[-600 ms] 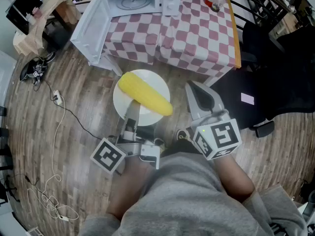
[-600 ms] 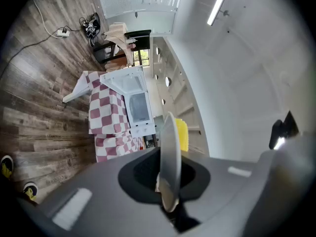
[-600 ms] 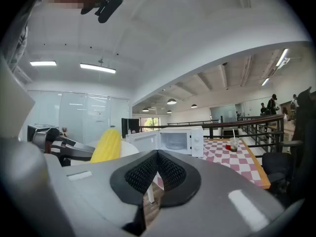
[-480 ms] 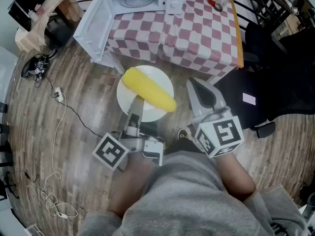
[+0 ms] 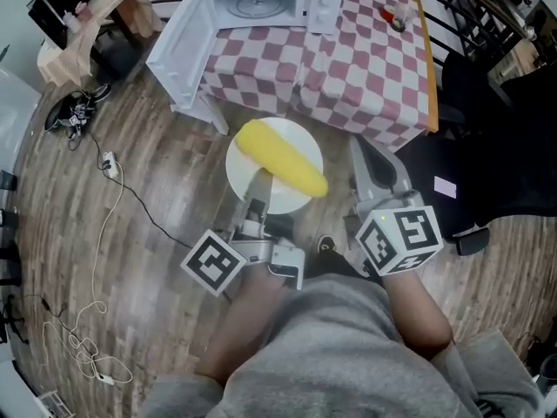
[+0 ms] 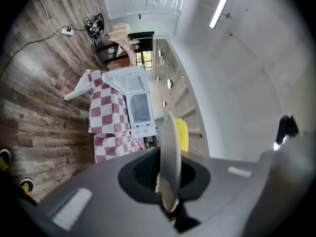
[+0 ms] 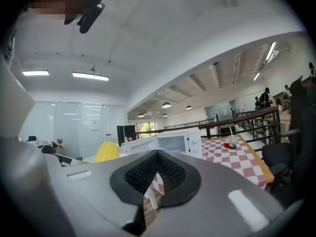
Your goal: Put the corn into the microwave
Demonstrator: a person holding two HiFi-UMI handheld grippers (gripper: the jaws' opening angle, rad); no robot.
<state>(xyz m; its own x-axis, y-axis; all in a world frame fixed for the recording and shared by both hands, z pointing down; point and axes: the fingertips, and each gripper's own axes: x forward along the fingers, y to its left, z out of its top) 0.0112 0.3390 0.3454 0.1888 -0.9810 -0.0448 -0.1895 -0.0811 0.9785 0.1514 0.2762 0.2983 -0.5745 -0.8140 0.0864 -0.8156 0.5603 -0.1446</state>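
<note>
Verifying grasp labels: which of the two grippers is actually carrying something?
The left gripper: shut on the rim of the white plate, corn lying on it. The right gripper is shut on nothing.

**Q:** What class of site is this?

**A:** An open-plan office interior. Indicators: glass partition walls (image 7: 74,127), linear ceiling lights (image 7: 89,76), a black railing (image 7: 237,120) and a wood-plank floor (image 5: 130,259).

**Q:** Further indicators?

**A:** A microwave (image 5: 261,3) stands on a table with a checked cloth (image 5: 374,68). A tangle of cables (image 5: 77,111) lies on the floor.
</note>
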